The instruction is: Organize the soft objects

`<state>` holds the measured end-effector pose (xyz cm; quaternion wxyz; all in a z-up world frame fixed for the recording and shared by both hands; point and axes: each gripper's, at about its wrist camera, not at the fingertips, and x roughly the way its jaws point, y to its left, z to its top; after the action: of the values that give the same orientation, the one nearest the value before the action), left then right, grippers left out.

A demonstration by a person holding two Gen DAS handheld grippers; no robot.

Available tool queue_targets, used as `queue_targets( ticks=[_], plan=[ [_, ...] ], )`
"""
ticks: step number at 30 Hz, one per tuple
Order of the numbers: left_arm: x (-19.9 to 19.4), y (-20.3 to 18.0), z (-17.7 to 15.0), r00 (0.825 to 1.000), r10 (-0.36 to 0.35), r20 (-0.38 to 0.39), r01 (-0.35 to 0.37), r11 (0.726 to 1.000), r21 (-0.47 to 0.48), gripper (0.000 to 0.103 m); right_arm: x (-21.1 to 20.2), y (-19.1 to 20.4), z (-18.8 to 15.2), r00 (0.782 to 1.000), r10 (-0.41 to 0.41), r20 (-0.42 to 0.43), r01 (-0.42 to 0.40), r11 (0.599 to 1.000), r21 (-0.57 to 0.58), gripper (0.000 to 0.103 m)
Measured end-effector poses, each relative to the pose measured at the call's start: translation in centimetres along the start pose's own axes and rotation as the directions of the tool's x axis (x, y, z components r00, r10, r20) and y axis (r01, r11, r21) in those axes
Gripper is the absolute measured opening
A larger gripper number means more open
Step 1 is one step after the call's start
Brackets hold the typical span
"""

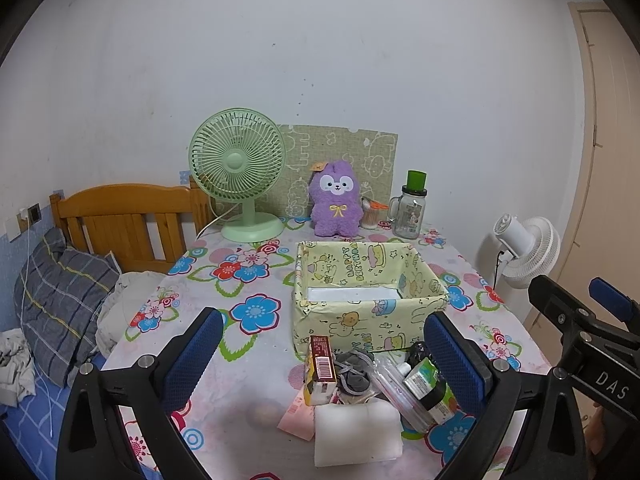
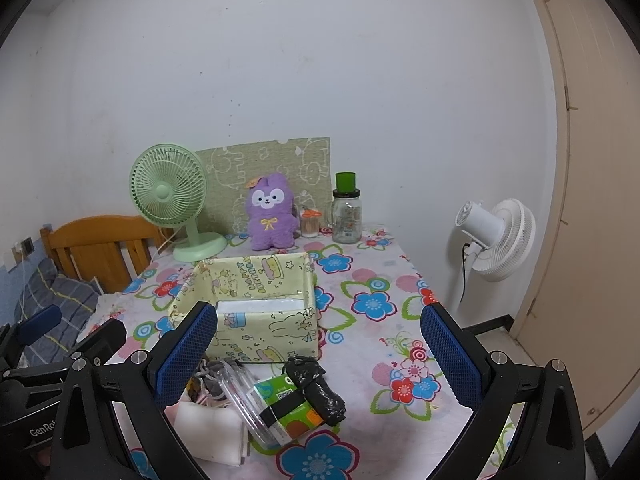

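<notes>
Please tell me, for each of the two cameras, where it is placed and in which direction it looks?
Left wrist: on the left gripper, open above the table's near edge, facing the wall; the right gripper shows at its right.
Right wrist: on the right gripper, open, facing likewise; the left gripper shows at its left.
Shared: yellow box, purple plush, green fan.
</notes>
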<state>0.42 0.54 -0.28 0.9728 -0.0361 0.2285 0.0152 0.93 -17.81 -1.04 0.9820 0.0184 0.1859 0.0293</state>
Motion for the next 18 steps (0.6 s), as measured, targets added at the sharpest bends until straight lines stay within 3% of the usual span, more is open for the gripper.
queue_targets(
  ticks=[18],
  plan=[
    [0.12, 0.17, -0.34, 1.000, 0.001, -0.002, -0.001, 1.000, 0.001, 0.100, 0.01, 0.20, 0.03, 1.000, -0.006, -0.007, 0.006, 1.000, -0.005, 0.103]
  ],
)
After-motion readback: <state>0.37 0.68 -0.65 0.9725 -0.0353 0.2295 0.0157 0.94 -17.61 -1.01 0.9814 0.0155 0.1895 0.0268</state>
